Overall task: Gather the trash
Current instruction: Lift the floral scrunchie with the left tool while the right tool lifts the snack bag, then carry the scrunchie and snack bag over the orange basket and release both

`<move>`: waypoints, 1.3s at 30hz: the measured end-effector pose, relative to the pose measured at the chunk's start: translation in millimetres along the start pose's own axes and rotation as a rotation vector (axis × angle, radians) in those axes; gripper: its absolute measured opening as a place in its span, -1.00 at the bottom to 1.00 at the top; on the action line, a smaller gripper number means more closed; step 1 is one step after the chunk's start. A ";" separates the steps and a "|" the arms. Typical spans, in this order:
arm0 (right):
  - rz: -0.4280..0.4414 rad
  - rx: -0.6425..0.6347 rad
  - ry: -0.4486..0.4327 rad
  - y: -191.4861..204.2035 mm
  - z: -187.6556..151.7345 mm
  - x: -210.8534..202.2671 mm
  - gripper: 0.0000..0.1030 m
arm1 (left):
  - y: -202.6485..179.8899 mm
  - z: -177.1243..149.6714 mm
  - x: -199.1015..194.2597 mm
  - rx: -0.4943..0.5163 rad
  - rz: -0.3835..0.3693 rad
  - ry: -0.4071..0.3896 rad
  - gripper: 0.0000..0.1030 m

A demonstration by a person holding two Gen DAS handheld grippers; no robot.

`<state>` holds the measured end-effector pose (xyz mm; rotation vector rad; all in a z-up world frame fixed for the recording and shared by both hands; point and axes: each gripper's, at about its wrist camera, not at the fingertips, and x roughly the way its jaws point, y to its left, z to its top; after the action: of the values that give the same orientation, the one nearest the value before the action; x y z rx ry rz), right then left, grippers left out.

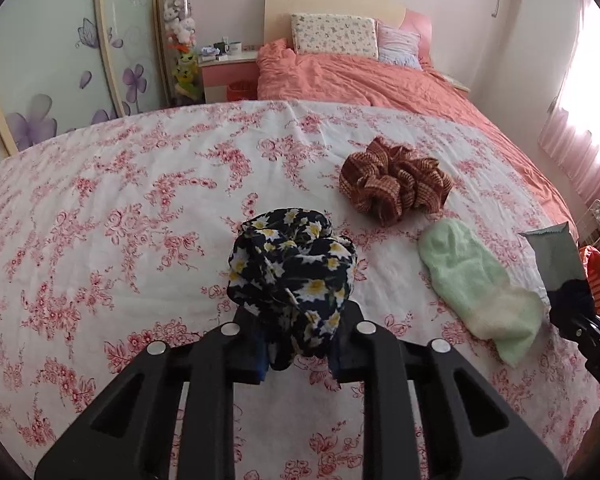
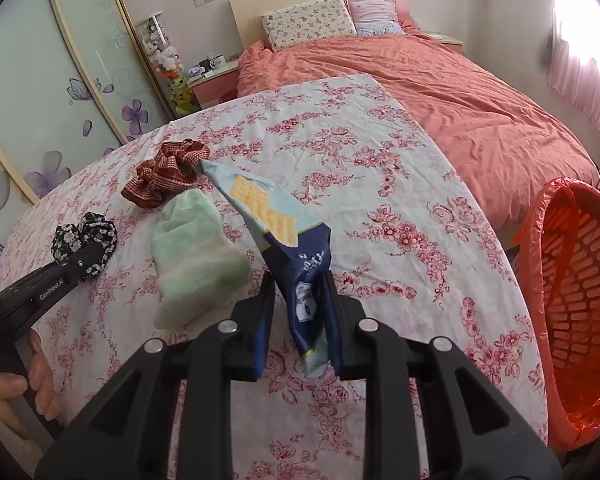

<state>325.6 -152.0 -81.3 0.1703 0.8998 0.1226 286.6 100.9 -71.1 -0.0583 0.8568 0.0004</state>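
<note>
My left gripper is shut on a black daisy-print scrunchie and holds it over the floral tablecloth. It also shows in the right wrist view. My right gripper is shut on a blue cracker wrapper and holds it upright above the table. The wrapper shows at the right edge of the left wrist view. An orange bin with an orange bag stands at the table's right side.
A brown striped scrunchie and a pale green towel lie on the table. They also show in the right wrist view, the scrunchie behind the towel. A bed with a coral duvet is behind.
</note>
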 end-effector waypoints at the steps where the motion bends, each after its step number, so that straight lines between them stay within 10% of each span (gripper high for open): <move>1: 0.004 0.004 -0.005 -0.5 0.8 -3.0 -0.54 | -0.9 0.4 -3.8 0.006 0.005 -0.009 -0.59; 39: -0.132 0.126 -0.327 -93.0 -9.9 -185.2 -0.54 | -157.3 -7.5 -133.5 0.232 -0.112 -0.179 -0.59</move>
<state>206.9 -274.9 36.4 0.2399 0.5905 -0.0841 197.2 -53.5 32.8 0.1102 0.6688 -0.1955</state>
